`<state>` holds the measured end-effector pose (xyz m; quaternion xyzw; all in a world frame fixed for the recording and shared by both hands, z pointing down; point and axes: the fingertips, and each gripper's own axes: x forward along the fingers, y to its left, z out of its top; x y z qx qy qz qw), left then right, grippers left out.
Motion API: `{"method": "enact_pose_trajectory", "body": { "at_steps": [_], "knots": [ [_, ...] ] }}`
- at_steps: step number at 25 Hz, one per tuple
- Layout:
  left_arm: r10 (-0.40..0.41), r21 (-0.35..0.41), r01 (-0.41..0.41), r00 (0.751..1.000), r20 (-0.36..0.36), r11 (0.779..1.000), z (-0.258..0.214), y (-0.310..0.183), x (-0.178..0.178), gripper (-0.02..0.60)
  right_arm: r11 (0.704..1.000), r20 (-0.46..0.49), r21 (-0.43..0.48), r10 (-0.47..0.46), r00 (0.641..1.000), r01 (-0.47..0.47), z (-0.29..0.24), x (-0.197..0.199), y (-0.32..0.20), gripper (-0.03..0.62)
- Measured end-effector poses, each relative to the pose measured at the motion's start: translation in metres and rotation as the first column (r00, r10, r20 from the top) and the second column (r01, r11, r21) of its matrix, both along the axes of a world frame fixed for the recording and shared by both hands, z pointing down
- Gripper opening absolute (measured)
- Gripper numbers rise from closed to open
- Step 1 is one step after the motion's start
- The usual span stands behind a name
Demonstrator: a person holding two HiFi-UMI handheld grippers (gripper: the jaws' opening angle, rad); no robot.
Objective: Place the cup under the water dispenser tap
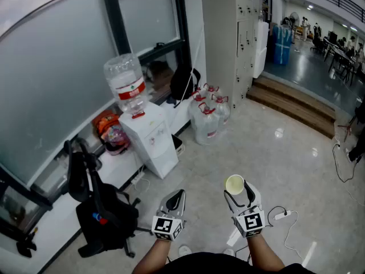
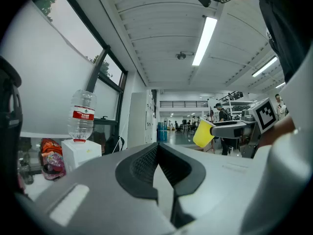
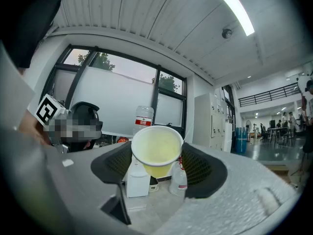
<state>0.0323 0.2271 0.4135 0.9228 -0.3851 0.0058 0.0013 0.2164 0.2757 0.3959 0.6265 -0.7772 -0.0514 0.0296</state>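
A pale yellow paper cup (image 1: 234, 184) sits between the pads of my right gripper (image 1: 238, 189), held upright above the floor. In the right gripper view the cup (image 3: 156, 149) fills the gap between the jaws of the right gripper (image 3: 156, 161). The white water dispenser (image 1: 151, 139) with an upturned bottle (image 1: 126, 83) stands by the window wall, well ahead and to the left; its taps are too small to make out. My left gripper (image 1: 176, 196) is shut with nothing in it. From the left gripper view the cup (image 2: 203, 132) shows off to the right.
A black office chair with a backpack (image 1: 100, 209) stands at the near left. Several full water bottles (image 1: 206, 119) sit on the floor beyond the dispenser, beside white lockers (image 1: 242, 33). Wooden steps (image 1: 296, 104) rise at the far right. A power strip and cable (image 1: 282, 214) lie on the tiles.
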Motion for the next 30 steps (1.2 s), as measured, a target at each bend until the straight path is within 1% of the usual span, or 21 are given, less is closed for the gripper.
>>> {"method": "enact_pose_trajectory", "body": {
  "at_steps": [7,12,14,18,20,24,30],
  "knots": [
    [-0.001,-0.020,0.001,1.000,-0.002,1.000,0.006,-0.007,-0.013,0.015,1.000,0.004,-0.007,0.002,1.000,-0.002,0.001,-0.011,-0.007,0.321],
    [0.006,-0.006,-0.006,1.000,0.025,1.000,0.009,-0.009,-0.028,0.015,1.000,0.033,0.027,0.007,0.999,-0.008,-0.014,-0.025,-0.011,0.326],
    [0.011,-0.007,-0.011,0.999,0.035,1.000,0.012,-0.012,-0.037,0.015,1.000,0.007,0.026,0.005,1.000,-0.005,-0.011,-0.035,-0.015,0.325],
    [0.033,-0.017,-0.032,0.999,0.038,0.999,0.018,-0.020,-0.059,0.015,0.999,-0.089,0.027,-0.027,0.996,0.030,0.000,-0.060,-0.025,0.325],
    [0.040,-0.015,-0.039,0.998,0.041,0.999,0.018,-0.027,-0.070,0.015,0.999,-0.103,0.022,-0.037,0.994,0.040,0.004,-0.068,-0.033,0.325],
    [0.021,-0.018,-0.020,0.999,0.025,1.000,0.016,-0.046,-0.087,0.015,0.999,-0.070,0.020,-0.041,0.997,0.042,0.001,-0.083,-0.051,0.325],
    [0.009,-0.019,-0.008,1.000,0.020,1.000,0.015,-0.074,-0.087,0.015,0.997,-0.047,0.007,-0.076,0.996,0.076,-0.001,-0.097,-0.088,0.325]
  ]
}}
